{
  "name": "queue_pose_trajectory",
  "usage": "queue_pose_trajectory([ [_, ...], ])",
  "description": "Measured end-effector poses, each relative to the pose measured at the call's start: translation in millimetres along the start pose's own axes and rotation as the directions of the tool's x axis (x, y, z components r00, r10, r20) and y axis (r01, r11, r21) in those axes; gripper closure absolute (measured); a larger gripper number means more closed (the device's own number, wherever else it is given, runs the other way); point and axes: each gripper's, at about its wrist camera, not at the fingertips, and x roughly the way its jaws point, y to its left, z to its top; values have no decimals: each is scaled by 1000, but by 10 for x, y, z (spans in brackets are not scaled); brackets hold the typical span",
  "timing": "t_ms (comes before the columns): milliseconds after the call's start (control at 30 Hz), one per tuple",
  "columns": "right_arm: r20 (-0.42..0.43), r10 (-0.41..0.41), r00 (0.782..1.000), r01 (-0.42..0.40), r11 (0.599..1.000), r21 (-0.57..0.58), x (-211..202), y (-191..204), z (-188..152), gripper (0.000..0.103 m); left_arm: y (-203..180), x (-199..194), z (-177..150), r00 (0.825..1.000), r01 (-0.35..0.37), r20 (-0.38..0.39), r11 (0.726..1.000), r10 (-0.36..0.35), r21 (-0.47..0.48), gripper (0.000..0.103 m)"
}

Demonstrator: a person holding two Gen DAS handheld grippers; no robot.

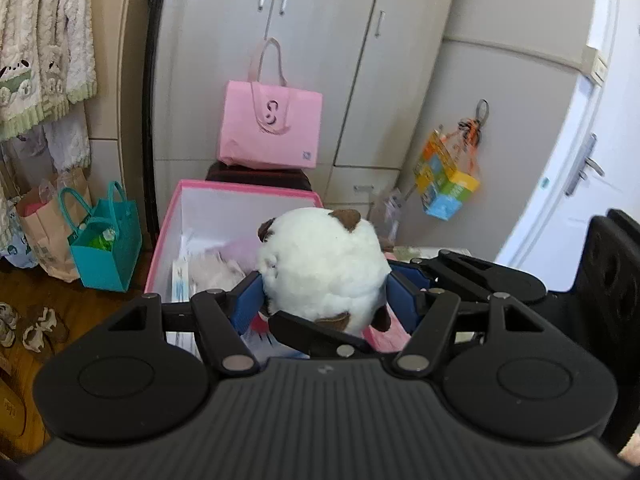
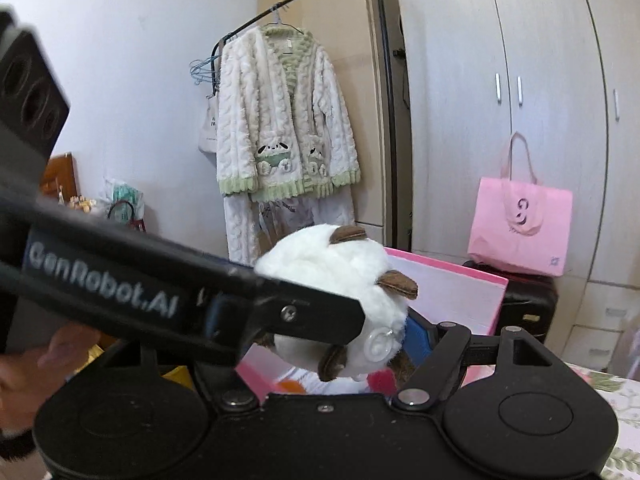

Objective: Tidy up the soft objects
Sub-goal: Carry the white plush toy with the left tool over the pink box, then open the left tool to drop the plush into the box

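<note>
Before you stands the pink storage box [image 1: 168, 236], open at the top, in front of the pale wardrobe [image 1: 320, 60]; some soft and paper things already lie against its left wall. Over its near edge you hold the white plush toy [image 1: 320, 264], a round ball with small brown patches.

Your left gripper [image 1: 324, 300] grasps the plush: its blue pads [image 1: 250, 300] press into the fur on both sides, so the jaws are closed on it. Your right gripper [image 2: 340, 344] comes from the other side, crossing under the left one. One blue pad is seen against the fur at the right; the other finger is hidden behind the left gripper's arm, so you cannot tell if this one truly holds.

The plush is almost round, without a clear long axis, and it sits directly between the left jaws. The open box is ahead of them and lower. I judge the coming move is to carry it forward past the near edge and release it inside.
</note>
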Motion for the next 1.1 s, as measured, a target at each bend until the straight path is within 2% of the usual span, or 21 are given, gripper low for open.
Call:
queue_pose_trajectory([
  [167,-62,107,992,-99,988,115,361,-383,229,24,203,282,201,999,-2,36,999,3,-38,37],
  [300,-136,180,974,-144,960,242,711,-613,217,23,397,618,273,1000,-22,-6,997,21,-73,36],
  [500,-239,204,950,-144,959,245,1118,-749,135,23,695,1002,243,997,-31,-72,988,21,-149,36],
  [700,-301,192,934,-137,971,194,1380,-738,195,22,856,1132,224,996,-75,-63,978,64,-195,36],
  [767,-308,160,938,-116,981,156,1396,-730,217,23,816,1133,215,990,-137,-41,981,132,-140,35],
  [833,-317,127,940,-83,985,150,1329,-775,190,23,706,1104,180,970,-243,5,969,244,-35,35],
  [867,-308,131,942,-86,984,156,1279,-804,172,23,667,1089,160,958,-284,23,959,284,-6,35],
  [900,-289,141,947,-95,982,166,1218,-836,148,23,650,1075,142,954,-298,30,954,298,11,35],
  [1033,-226,143,964,-107,981,162,912,-844,66,23,636,999,101,975,-223,-5,975,223,-19,35],
  [1100,-206,131,970,-99,983,158,779,-833,39,23,580,926,57,977,-214,1,977,214,-16,35],
])
